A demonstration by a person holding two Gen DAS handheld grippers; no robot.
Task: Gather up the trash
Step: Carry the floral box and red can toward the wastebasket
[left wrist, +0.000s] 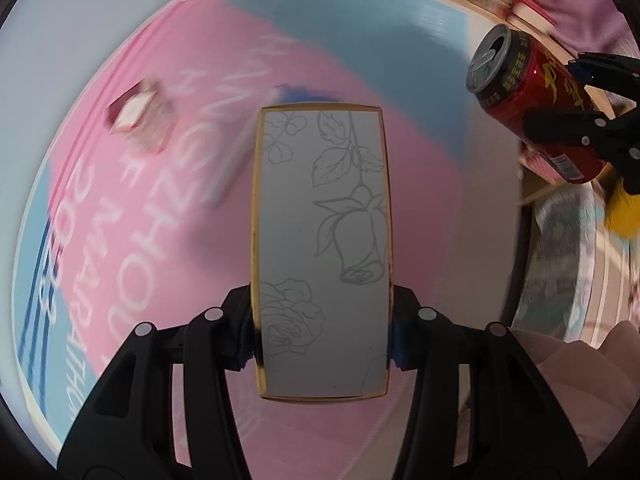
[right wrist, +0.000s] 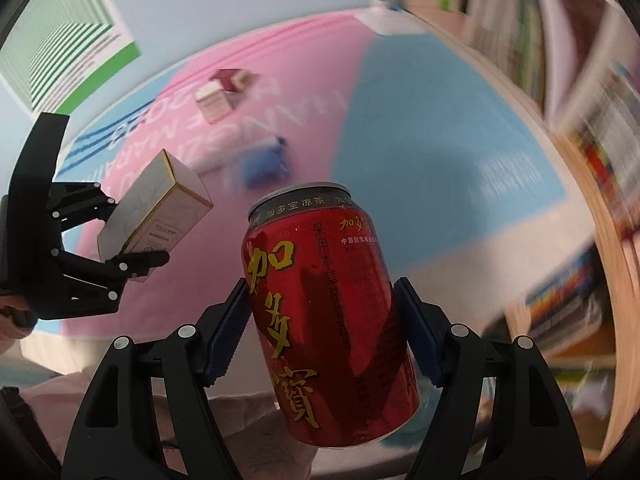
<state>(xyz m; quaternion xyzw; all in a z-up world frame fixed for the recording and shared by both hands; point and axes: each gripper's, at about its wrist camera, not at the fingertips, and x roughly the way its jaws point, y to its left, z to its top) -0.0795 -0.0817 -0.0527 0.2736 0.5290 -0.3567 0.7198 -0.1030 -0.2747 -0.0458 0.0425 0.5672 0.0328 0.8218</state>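
My left gripper (left wrist: pixel 322 336) is shut on a white carton with gold edges and rose line drawings (left wrist: pixel 322 240), held in the air above a pink and blue printed mat (left wrist: pixel 168 264). The same carton (right wrist: pixel 156 208) and left gripper (right wrist: pixel 136 248) show at the left of the right wrist view. My right gripper (right wrist: pixel 320 320) is shut on a red drink can with yellow characters (right wrist: pixel 324 312), its opened top up. The can (left wrist: pixel 532 108) and right gripper (left wrist: pixel 576 100) show at the upper right of the left wrist view.
On the mat lie a small pink and white box (left wrist: pixel 136 116), also in the right wrist view (right wrist: pixel 218 100), and a blurred blue and white item (right wrist: pixel 256 164). Wooden bookshelves (right wrist: pixel 560 92) stand along the right. A green and white poster (right wrist: pixel 60 40) hangs on the wall.
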